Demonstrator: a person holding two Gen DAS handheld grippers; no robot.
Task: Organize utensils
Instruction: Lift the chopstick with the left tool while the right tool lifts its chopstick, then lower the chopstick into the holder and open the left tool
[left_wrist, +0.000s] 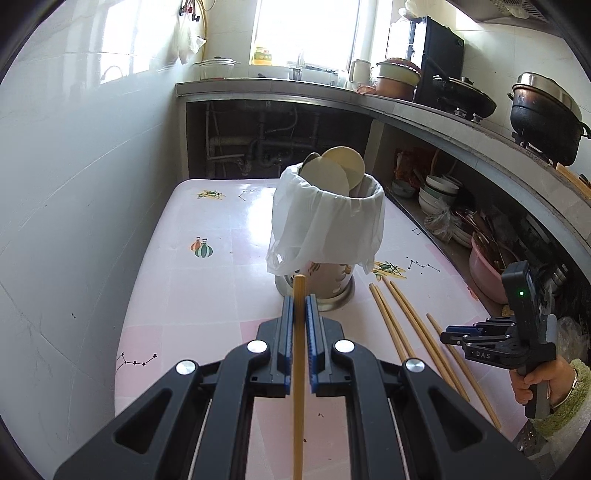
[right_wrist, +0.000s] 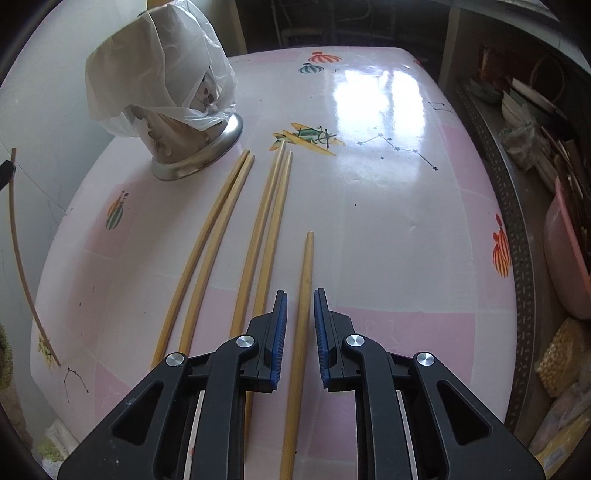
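A: What's nearest on the table (right_wrist: 388, 229)?

B: Glossy pink-and-white checks with little printed planes, balloons and star lines. The right gripper (right_wrist: 300, 314) hangs over it, jaws apart, a single chopstick (right_wrist: 303, 295) lying between them untouched.

A: And the others?

B: Four pale wooden chopsticks (right_wrist: 236, 229) lie in two pairs just left of that one, tips toward the utensil holder (left_wrist: 321, 273).

A: The left side?

B: The left gripper (left_wrist: 299, 314) is clamped on one chopstick (left_wrist: 298, 387), lifted and aimed at the holder.

A: The holder itself?

B: A metal-footed canister draped with a white plastic bag (left_wrist: 325, 225), round spoon heads poking out.

A: Beyond?

B: A tiled wall, then a counter (left_wrist: 424, 110) with dark pots, bowls shelved underneath, bright windows farthest back.
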